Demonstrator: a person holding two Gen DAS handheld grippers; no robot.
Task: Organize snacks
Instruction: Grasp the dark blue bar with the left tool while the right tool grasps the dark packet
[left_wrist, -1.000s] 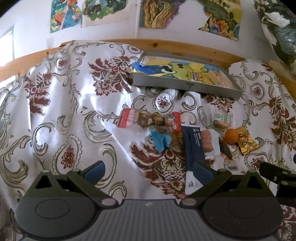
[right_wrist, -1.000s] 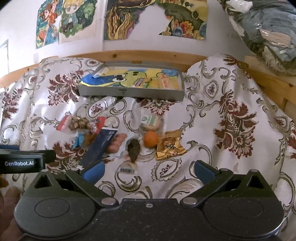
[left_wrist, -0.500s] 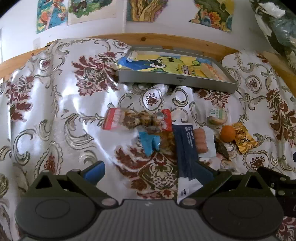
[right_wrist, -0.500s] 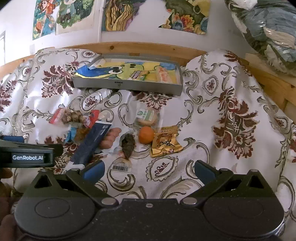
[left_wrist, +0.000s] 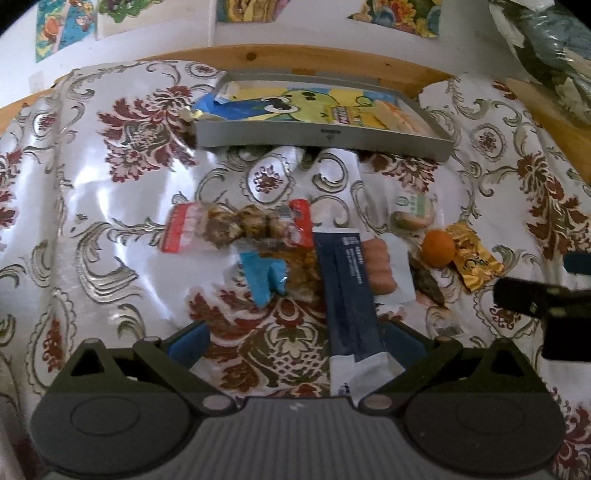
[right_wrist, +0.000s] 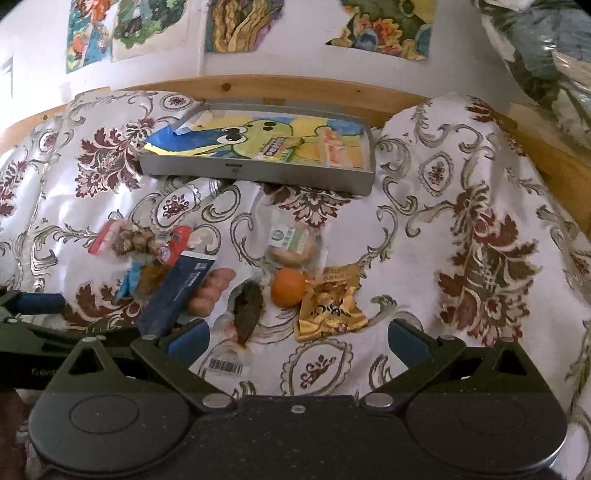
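Our left gripper (left_wrist: 295, 341) has its jaws spread wide w/ nothing between the pads; the near end of the long navy packet (left_wrist: 349, 291) lies just inside its right finger (left_wrist: 404, 341). Our right gripper (right_wrist: 297, 341) is wide apart too, low over the floral cloth (right_wrist: 480, 221), w/ the gold wrapper (right_wrist: 330, 304) and the dark dried snack (right_wrist: 248, 308) just beyond its gap.

Crowding the navy packet: pink sausages (left_wrist: 378, 266) touching its right edge, a blue wrapper (left_wrist: 264, 277) to its left, and a red-ended nut bar (left_wrist: 236, 229) farther left. Right of the sausages sits the orange (left_wrist: 438, 248) against the gold wrapper, w/ a green-labelled cookie pack (left_wrist: 413, 212) beyond.

At the far side the grey tray (left_wrist: 321, 138) holds a cartoon snack bag (left_wrist: 314, 105). We see the right gripper's arm at the left view's right edge.
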